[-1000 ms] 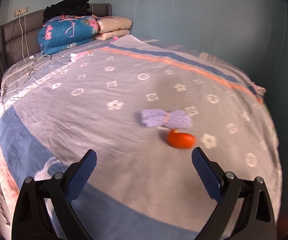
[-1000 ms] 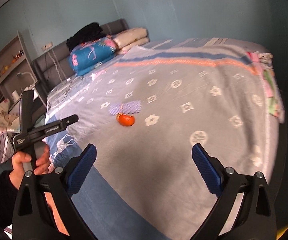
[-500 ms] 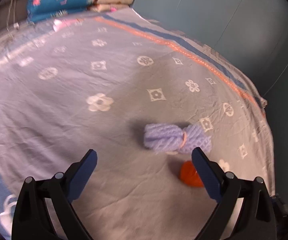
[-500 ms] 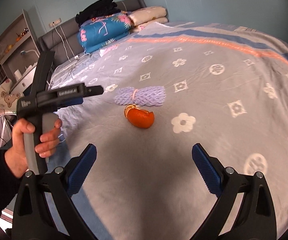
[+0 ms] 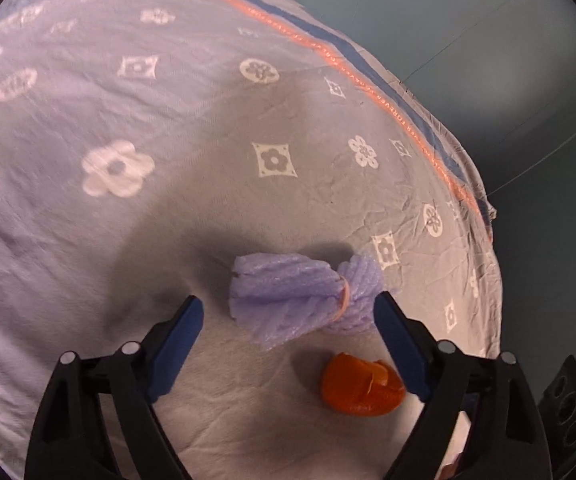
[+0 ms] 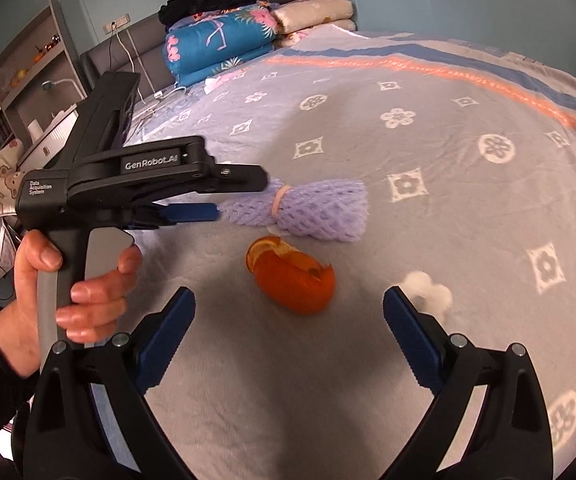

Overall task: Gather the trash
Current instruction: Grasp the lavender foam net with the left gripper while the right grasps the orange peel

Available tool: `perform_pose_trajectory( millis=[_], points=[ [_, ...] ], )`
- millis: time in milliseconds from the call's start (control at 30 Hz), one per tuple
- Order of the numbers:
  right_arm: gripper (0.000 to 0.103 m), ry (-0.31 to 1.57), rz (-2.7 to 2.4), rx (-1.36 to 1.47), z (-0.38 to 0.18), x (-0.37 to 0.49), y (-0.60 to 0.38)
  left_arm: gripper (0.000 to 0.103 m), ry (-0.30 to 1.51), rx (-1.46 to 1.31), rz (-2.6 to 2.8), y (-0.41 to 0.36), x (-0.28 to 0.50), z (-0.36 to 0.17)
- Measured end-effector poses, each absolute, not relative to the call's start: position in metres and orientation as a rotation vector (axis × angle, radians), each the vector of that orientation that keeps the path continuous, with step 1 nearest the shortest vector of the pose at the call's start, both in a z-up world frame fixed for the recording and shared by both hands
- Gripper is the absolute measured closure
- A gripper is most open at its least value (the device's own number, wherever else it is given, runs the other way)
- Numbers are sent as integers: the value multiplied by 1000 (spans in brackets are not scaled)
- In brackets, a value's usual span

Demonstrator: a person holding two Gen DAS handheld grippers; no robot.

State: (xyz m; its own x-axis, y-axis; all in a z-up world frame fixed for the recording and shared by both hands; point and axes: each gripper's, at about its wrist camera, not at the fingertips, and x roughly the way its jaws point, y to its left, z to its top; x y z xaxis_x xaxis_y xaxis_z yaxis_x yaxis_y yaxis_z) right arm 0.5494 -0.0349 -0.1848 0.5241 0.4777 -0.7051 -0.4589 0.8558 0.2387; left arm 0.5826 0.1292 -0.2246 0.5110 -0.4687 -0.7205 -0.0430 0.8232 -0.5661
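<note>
A lilac foam net sleeve [image 5: 302,300], ribbed and cinched by a pale band, lies on the bed's wrinkled flower-print cover [image 5: 136,208] beside curled orange peel [image 6: 294,276]. The left gripper [image 5: 288,320], nearer than before, straddles the sleeve untouched, jaws just narrowing. The right gripper [image 6: 288,320] gapes empty before the peel.

Your left gripper [image 5: 288,312] is pointing down at the grey flowered bedspread [image 5: 136,208], and its jaws have just been closing a little, but they are still standing wide. The purple foam net bundle [image 5: 304,300], tied with a pale rubber band [image 5: 342,304], is lying between the blue pads [image 5: 176,340], and they are not pressing it. The orange peel [image 5: 362,386] is lying just beside the bundle, close to the right pad.
</note>
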Motion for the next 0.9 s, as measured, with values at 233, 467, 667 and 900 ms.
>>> perform_pose_trajectory(
  millis=[233,467,667,900],
  points=[
    [24,874,574,-17,-194,565,-9,61,1027,-791,-302,146,591,-248],
    [51,900,527,-25,-200,574,0,74,1018,-836,-301,145,592,-254],
    [68,902,511,-63,-195,572,3,83,1002,-856,-306,147,591,-251],
    [74,919,552,-31,-181,560,-7,85,958,-864,-309,162,574,-230]
  ],
)
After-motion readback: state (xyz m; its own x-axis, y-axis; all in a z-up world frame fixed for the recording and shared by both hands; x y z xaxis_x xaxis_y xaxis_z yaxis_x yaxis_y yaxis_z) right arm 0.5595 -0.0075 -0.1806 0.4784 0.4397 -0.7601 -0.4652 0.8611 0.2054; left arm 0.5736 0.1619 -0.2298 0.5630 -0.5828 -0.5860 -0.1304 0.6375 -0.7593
